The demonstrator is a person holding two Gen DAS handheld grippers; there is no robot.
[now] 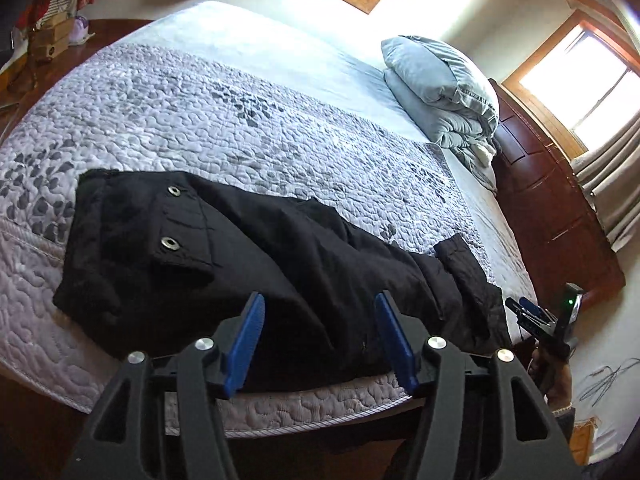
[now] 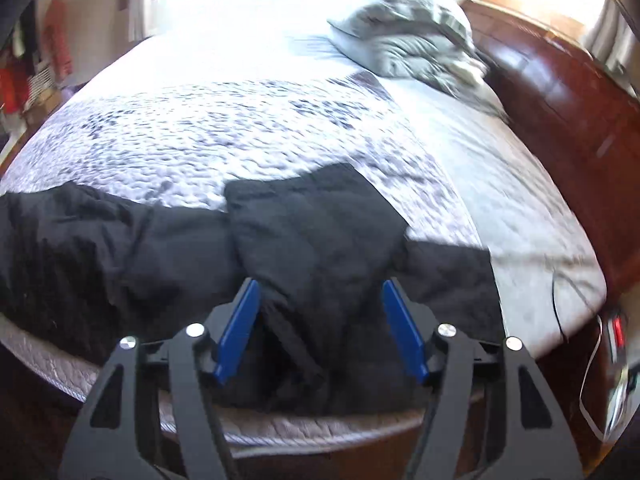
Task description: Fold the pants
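Black pants point(image 1: 248, 252) lie along the near edge of the bed. Their waist, with two metal snaps point(image 1: 170, 243), is at the left and the legs run off to the right. My left gripper point(image 1: 320, 298) hovers open over the thigh part near the mattress edge, its blue pads point(image 1: 248, 336) wide apart and holding nothing. In the right wrist view the leg ends point(image 2: 312, 220) lie bunched, with one cuff turned back onto the bed. My right gripper point(image 2: 320, 284) is open just above that cloth, its pads clear of it. It also shows small in the left wrist view, as the right gripper point(image 1: 532, 314) in a hand.
A grey quilted bedspread point(image 1: 200, 100) covers the bed. Stacked pillows point(image 1: 440, 80) lie against the dark wooden headboard point(image 1: 552, 208). Beside the bed, cables point(image 1: 608, 380) are on the floor. A power strip point(image 2: 618, 332) is at the right. Boxes and clothes point(image 1: 52, 32) stand far left.
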